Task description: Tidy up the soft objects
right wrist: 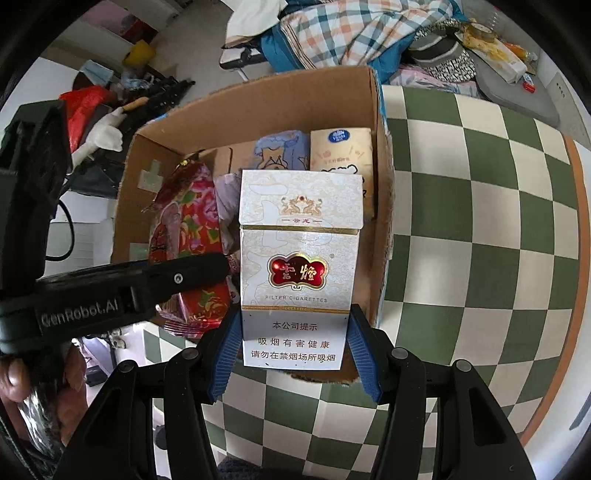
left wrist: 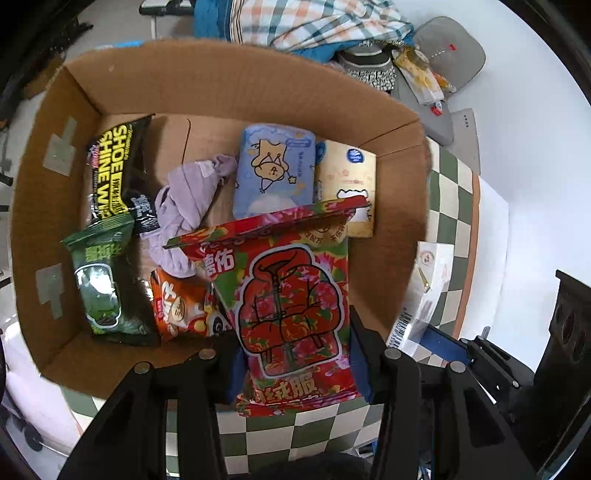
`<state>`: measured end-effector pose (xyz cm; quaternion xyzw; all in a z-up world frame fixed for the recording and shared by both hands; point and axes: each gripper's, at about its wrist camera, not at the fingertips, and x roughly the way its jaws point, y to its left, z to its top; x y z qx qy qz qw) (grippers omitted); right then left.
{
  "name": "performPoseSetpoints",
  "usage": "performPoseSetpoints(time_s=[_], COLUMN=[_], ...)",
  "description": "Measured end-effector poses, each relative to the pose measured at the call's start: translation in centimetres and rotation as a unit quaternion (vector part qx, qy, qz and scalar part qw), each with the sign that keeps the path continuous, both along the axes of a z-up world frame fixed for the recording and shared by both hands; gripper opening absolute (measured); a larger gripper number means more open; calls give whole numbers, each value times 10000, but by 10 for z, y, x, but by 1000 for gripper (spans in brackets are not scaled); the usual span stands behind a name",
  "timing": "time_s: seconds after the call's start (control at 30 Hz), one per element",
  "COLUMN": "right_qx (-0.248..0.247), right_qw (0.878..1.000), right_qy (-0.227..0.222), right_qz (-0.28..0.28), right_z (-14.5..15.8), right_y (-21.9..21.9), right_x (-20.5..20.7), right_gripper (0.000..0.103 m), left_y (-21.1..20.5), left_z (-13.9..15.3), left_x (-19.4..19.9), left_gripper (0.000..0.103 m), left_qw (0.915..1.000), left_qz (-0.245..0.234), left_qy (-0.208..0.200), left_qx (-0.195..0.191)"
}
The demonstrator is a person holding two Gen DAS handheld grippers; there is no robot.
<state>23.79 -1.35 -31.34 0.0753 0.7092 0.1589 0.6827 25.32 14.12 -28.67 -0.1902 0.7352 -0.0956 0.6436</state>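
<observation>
My left gripper is shut on a red floral wipes packet and holds it over the near edge of an open cardboard box. My right gripper is shut on a white cigarette pack and holds it upright at the box's near right corner. The packet also shows in the right wrist view, with the left gripper's finger across it. In the box lie a black shoe-shine wipes pack, a green wipes pack, a lilac cloth, an orange packet, a blue tissue pack and a cream tissue pack.
The box stands on a green-and-white checked tablecloth. Behind it lie a plaid cloth, a grey cushion and other clutter. The cigarette pack and right gripper show at the box's right side in the left wrist view.
</observation>
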Motion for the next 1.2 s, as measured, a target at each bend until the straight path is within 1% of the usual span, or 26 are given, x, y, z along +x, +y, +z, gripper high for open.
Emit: performPoseSetpoints(time_s=[0.07, 0.17, 0.27, 0.33, 0.4, 0.43, 0.5, 0.57, 0.67, 0.77, 0.87, 0.93, 1.17, 1.2], right_qx=[-99, -163, -238, -290, -368, -388, -434, -510, -569, -557, -672, -732, -1016, -1071], right_qw=[9999, 9998, 9996, 9994, 9992, 9991, 9990, 9987, 9983, 9983, 9976, 9970, 9936, 9927], right_qy=[60, 144, 168, 162, 159, 140, 114, 69, 17, -6, -90, -154, -470, -534], right_qz=[-11, -3, 11, -11, -11, -27, -56, -65, -121, -166, -171, -185, -169, -160], right_z=[-6, -12, -14, -12, -11, -10, -8, -6, -4, -2, 1, 5, 20, 22], right_y=[0, 2, 4, 5, 5, 5, 4, 3, 1, 0, 1, 1, 6, 6], right_x=[3, 6, 8, 7, 7, 7, 6, 5, 3, 1, -2, -5, -17, -18], right_gripper=[59, 59, 59, 60, 67, 68, 68, 68, 75, 76, 88, 88, 88, 89], left_y=[-1, -2, -4, -4, -3, -2, -2, 0, 8, 16, 21, 22, 27, 28], left_z=[-5, -11, -14, -10, -3, 0, 10, 17, 25, 29, 34, 37, 52, 54], left_x=[2, 3, 4, 4, 5, 6, 5, 2, -4, -11, -21, -27, -54, -57], left_gripper=[44, 44, 45, 51, 56, 59, 61, 61, 62, 62, 63, 70, 72, 75], left_qw=[9999, 9997, 9996, 9997, 9999, 9998, 9988, 9977, 9967, 9954, 9924, 9900, 9781, 9755], left_qz=[-11, -64, -85, -87, -115, -145, -241, -285, -214, -113, -52, -37, 99, 114], left_qy=[108, 229, 266, 226, 100, 28, -185, -313, -454, -566, -741, -842, -1268, -1342], left_qx=[-68, -58, -72, -69, 54, 135, 395, 535, 633, 763, 985, 1127, 1650, 1739])
